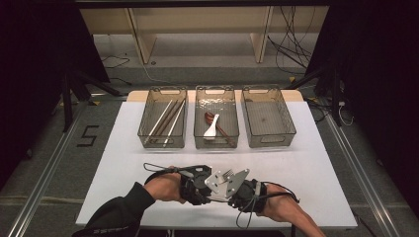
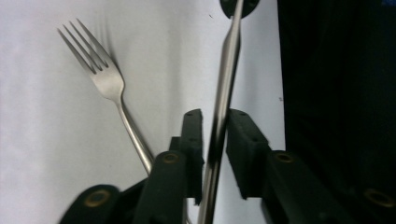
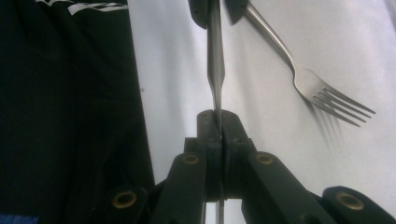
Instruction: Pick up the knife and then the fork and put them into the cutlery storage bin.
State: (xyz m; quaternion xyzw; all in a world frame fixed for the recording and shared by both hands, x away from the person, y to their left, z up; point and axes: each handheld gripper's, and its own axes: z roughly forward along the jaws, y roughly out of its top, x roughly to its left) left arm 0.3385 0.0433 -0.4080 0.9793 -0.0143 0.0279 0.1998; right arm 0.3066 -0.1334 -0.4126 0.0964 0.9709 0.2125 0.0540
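I am looking down on a white, matte table with three clear, ribbed plastic bins across its far half. The left bin holds long pale and dark chopsticks, the middle bin holds a white spoon beside a dark wooden one, and the right bin shows a bare floor. On the dark floor to the left of the table, black tape forms the digit 5. Near the table's front edge my two hands meet, each carrying a black gripper with trailing cables. A grey three-cornered plate hides most of the join from above, so the fork tines there are hard to read. In the right gripper view, my right gripper is clamped tight on a thin, polished steel utensil seen edge-on; I cannot tell what kind it is. In the left gripper view, my left gripper has the same steel utensil between its parted jaws, with a gap on each side. A second piece, a brushed steel fork, lies flat on the table just beside them, its handle cut off behind the jaws. A dark sleeve with unreadable white lettering fills one side.
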